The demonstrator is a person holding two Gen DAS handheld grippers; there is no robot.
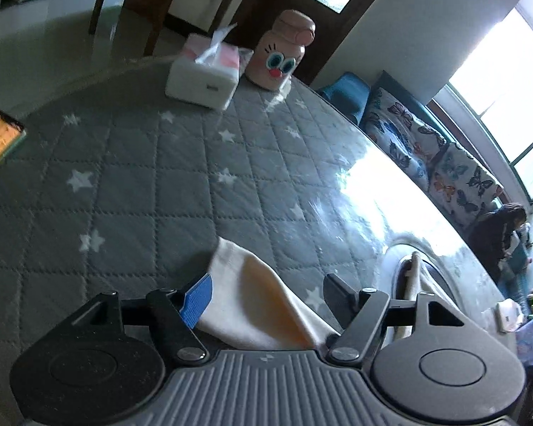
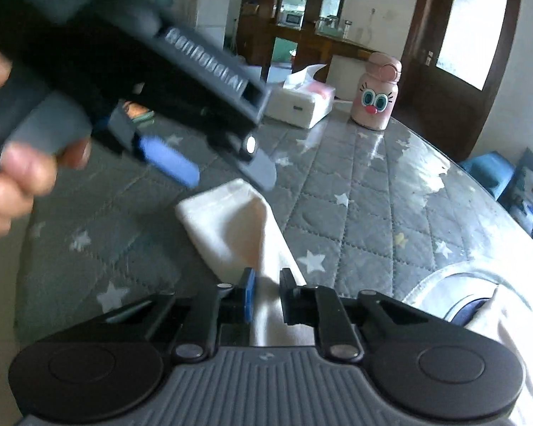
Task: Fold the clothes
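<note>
Pinching the white cloth [image 2: 231, 227], the right tongs [image 2: 266, 296] grip while the left tongs [image 1: 266, 294] gape wide.

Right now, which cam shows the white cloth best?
Right wrist. There the white cloth shows its folded far end lying on the star-print table cover and the strip running back between the right gripper jaws, which are closed on it. Left wrist shows only part of it, between the open jaws of the left gripper.

White cloth [image 2: 227, 227], folded narrow, lying on grey quilted table [image 2: 355, 213]
</note>
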